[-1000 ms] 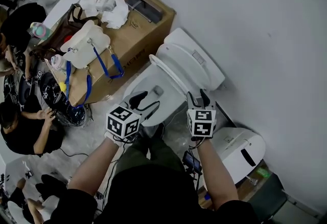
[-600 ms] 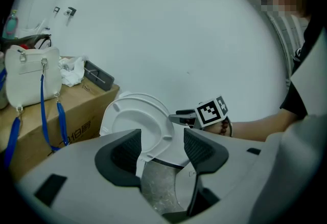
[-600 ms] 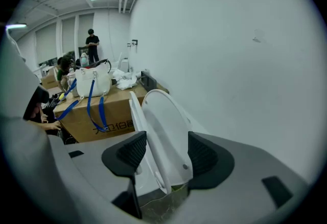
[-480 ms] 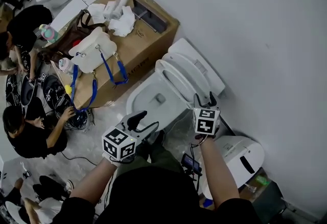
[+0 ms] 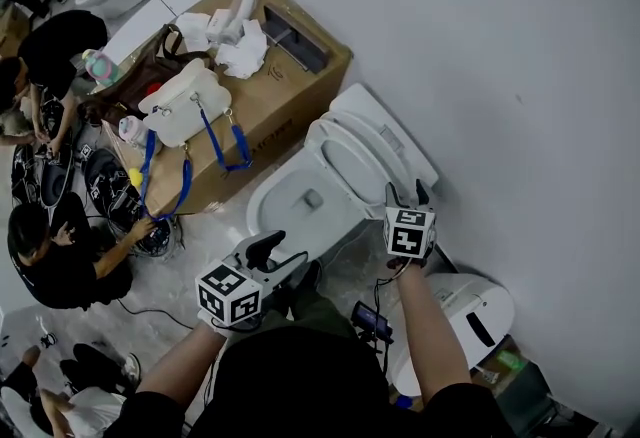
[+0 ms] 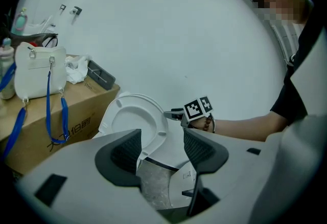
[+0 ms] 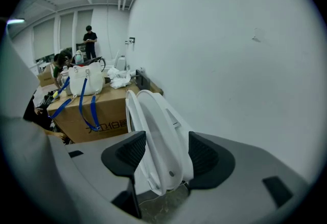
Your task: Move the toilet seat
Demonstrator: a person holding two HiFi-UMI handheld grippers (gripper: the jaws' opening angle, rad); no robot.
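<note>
The toilet seat (image 5: 322,144) stands raised, tilted up off the white bowl (image 5: 290,201) and leaning back toward the lid (image 5: 390,126), which rests against the pale wall (image 5: 520,46). The right tongs (image 5: 407,192) are held at the seat's right-hand edge. In the right gripper view their two dark pads stand wide apart, and the lower edge of the seat, with the lid just behind it, runs up through the gap between them. Whether either pad presses on the plastic cannot be told. The left tongs (image 5: 280,254) hang lower and well apart from the seat, out in front of the bowl. The left gripper view shows them wide as well, with nothing between the pads but the floor and the toilet further off. Just left of the toilet sits a big cardboard box (image 5: 275,91) carrying a white handbag (image 5: 180,101) with blue straps, some crumpled white paper (image 5: 240,54) and a dark flat tray (image 5: 295,34). To the right of the person's right arm, near the wall, lies another white ceramic piece (image 5: 465,311), and a phone (image 5: 368,321) shows below that forearm. At the far left of the head view, people in dark clothes (image 5: 45,261) crouch on the floor among cables and gear.
</note>
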